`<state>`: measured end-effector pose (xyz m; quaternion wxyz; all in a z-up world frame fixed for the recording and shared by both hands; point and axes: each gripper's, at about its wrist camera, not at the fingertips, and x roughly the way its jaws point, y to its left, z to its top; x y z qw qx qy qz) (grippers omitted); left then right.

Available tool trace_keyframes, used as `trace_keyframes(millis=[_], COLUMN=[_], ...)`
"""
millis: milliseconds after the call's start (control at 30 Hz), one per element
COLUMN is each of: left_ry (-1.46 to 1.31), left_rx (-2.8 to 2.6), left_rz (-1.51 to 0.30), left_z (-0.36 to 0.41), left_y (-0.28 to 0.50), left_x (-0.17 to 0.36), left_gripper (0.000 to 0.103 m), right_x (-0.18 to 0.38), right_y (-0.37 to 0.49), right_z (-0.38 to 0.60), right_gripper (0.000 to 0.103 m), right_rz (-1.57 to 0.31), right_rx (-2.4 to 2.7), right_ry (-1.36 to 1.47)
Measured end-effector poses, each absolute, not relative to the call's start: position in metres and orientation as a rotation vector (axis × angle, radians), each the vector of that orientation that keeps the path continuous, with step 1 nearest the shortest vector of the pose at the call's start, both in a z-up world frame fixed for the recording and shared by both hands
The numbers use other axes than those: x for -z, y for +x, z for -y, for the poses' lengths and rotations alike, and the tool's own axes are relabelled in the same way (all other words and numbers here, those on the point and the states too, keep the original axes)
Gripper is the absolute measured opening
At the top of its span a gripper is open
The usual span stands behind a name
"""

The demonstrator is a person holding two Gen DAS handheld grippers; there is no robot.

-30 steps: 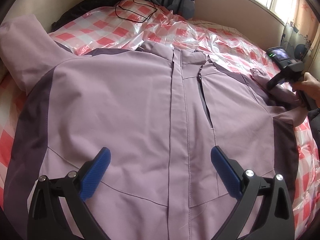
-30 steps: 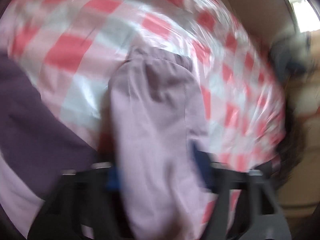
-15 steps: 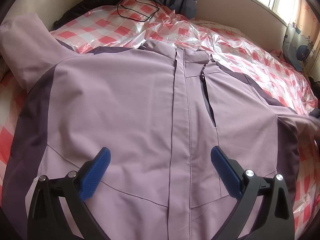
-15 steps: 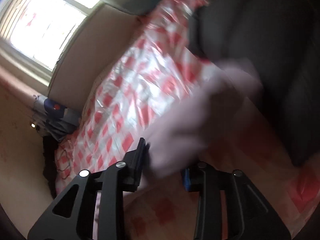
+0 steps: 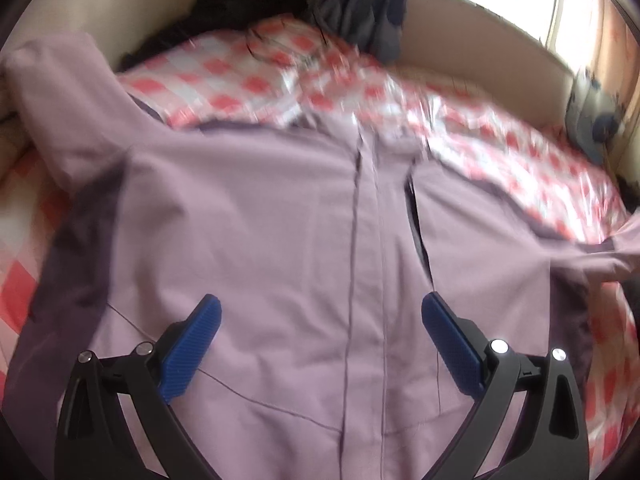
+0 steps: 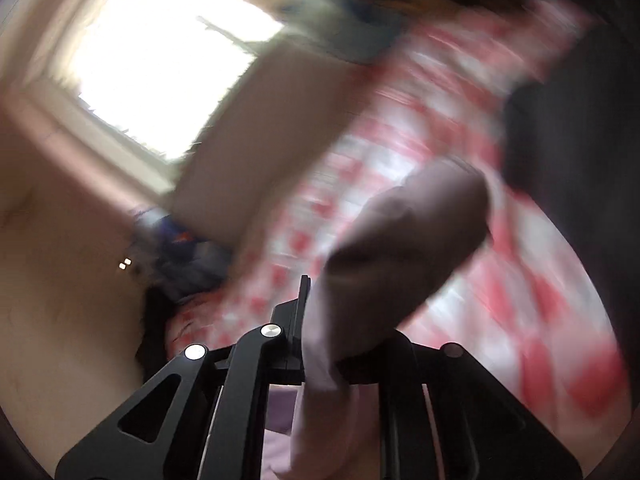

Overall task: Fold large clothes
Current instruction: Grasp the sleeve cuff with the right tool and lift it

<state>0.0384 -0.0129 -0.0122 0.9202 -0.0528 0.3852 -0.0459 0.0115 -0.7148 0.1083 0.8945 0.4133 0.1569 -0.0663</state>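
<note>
Lilac jacket (image 5: 280, 220) lies front-up across the bed (image 5: 248, 68), spread under the left hand-held gripper (image 5: 320, 320), whose blue pads stand wide apart above the cloth, holding nothing; right sleeve (image 6: 400, 248) sits pinched in the right hand-held gripper (image 6: 320, 344), jaws clamped on it, cuff end sticking out past the fingers; since a second ago that sleeve has been drawn off the bed toward the right edge, and the right unit has left the left camera's view; darker purple side panels, central placket, chest zip; checked red-and-white cover (image 5: 500, 148) beneath; both views blurred.
</note>
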Motion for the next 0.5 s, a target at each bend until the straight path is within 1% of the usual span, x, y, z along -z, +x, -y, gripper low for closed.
trace_keyframes(millis=[33, 100, 167, 233, 300, 367, 400, 433, 467, 500], left_ry=[-0.133, -0.191, -0.225, -0.228, -0.195, -0.140, -0.120, -0.108, -0.099, -0.086], left_rx=[0.086, 0.071, 0.062, 0.054, 0.065, 0.065, 0.077, 0.088, 0.093, 0.091], left_rz=[-0.761, -0.699, -0.678, -0.699, -0.748, -0.817, -0.840, -0.857, -0.867, -0.872], left_z=[0.008, -0.002, -0.007, -0.007, 0.000, 0.010, 0.014, 0.016, 0.018, 0.019], left_y=[0.036, 0.032, 0.032, 0.035, 0.041, 0.047, 0.048, 0.049, 0.050, 0.050], left_x=[0.008, 0.001, -0.001, 0.003, 0.011, 0.022, 0.027, 0.030, 0.031, 0.032], left_gripper=[0.096, 0.096, 0.096, 0.096, 0.096, 0.096, 0.096, 0.096, 0.096, 0.096], right_x=[-0.146, -0.196, -0.204, -0.168, -0.099, -0.022, 0.003, 0.023, 0.037, 0.038], right_y=[0.024, 0.034, 0.039, 0.047, 0.050, 0.039, 0.028, 0.013, -0.005, -0.018], right_z=[0.703, 0.686, 0.689, 0.718, 0.754, 0.784, 0.792, 0.796, 0.796, 0.792], right_gripper=[0.011, 0.011, 0.011, 0.012, 0.015, 0.017, 0.018, 0.020, 0.024, 0.029], right_rz=[-0.264, -0.159, -0.114, -0.168, -0.336, -0.553, -0.613, -0.641, -0.642, -0.625], right_rx=[0.059, -0.022, -0.019, 0.068, 0.251, 0.432, 0.482, 0.507, 0.524, 0.537], right_ry=[0.765, 0.613, 0.536, 0.580, 0.654, 0.764, 0.818, 0.874, 0.898, 0.890])
